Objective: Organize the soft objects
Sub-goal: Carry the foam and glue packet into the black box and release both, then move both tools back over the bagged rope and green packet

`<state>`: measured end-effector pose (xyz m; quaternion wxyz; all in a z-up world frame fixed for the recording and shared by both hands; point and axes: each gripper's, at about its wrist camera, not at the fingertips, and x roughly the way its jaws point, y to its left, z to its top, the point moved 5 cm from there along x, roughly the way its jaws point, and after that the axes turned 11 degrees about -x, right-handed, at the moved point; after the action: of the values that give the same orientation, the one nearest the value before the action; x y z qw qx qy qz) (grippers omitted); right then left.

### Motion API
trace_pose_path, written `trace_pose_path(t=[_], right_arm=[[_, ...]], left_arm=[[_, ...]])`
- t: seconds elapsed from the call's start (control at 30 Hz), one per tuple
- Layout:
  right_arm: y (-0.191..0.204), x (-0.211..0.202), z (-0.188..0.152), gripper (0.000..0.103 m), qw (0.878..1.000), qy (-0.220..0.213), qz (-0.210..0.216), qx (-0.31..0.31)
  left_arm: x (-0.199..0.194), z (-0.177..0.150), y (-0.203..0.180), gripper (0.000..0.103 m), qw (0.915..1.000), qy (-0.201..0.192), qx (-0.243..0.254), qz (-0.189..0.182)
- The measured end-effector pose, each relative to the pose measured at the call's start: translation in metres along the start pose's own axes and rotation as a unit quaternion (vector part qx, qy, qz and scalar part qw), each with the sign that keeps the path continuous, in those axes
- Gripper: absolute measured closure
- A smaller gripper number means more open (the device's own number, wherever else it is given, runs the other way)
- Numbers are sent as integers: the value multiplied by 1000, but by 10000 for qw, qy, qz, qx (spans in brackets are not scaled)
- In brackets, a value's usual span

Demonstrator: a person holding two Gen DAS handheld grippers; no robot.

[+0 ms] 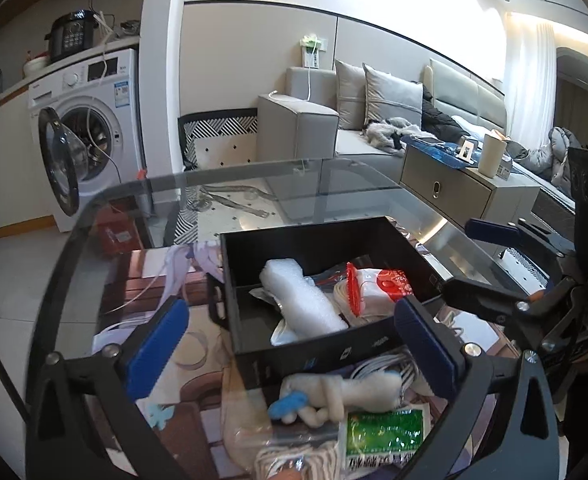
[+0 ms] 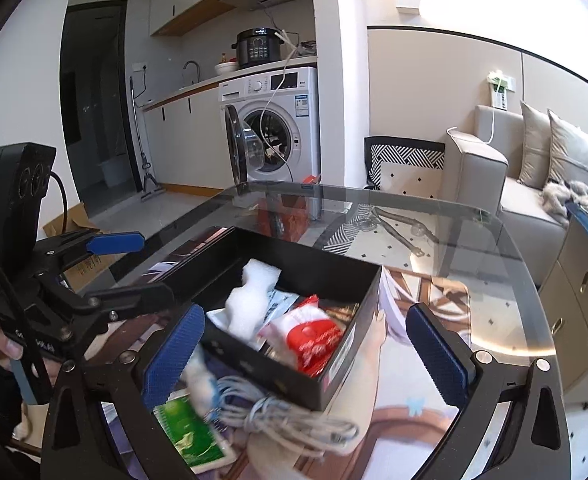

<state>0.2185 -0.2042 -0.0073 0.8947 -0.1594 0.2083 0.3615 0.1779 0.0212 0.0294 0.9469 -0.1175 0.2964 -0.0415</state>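
Note:
A black open box (image 1: pixel 326 354) (image 2: pixel 346 268) stands on the glass table. In it lie a white foam roll (image 1: pixel 302 300) (image 2: pixel 251 300) and a red-and-white packet (image 1: pixel 378 286) (image 2: pixel 314 338). In front of the box lie a white plush toy with a blue tip (image 1: pixel 334 398), a coiled grey cable (image 2: pixel 294 416) (image 1: pixel 386 362) and a green packet (image 1: pixel 386 434) (image 2: pixel 191 432). My left gripper (image 1: pixel 289 350) is open and empty above the plush toy and the box's near wall. My right gripper (image 2: pixel 306 354) is open and empty above the box's near corner.
The round glass table (image 2: pixel 434 208) lies over a printed mat (image 1: pixel 161 280). A washing machine (image 2: pixel 277 120) with its door open stands behind. A grey sofa (image 2: pixel 514 176) and a low cabinet (image 1: pixel 466 188) are to the right.

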Motion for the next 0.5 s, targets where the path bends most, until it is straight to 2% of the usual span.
trace_pose_path(t=[0.27,0.5], right_arm=[[19,-22,-20,1,9996,276,3,-69],[33,-29,-32,1,9989,434,57,-159]], left_arm=[[-29,-11,13,0,9998,-56,46,177],[-39,-26,18,0,9998,16,12,218]])
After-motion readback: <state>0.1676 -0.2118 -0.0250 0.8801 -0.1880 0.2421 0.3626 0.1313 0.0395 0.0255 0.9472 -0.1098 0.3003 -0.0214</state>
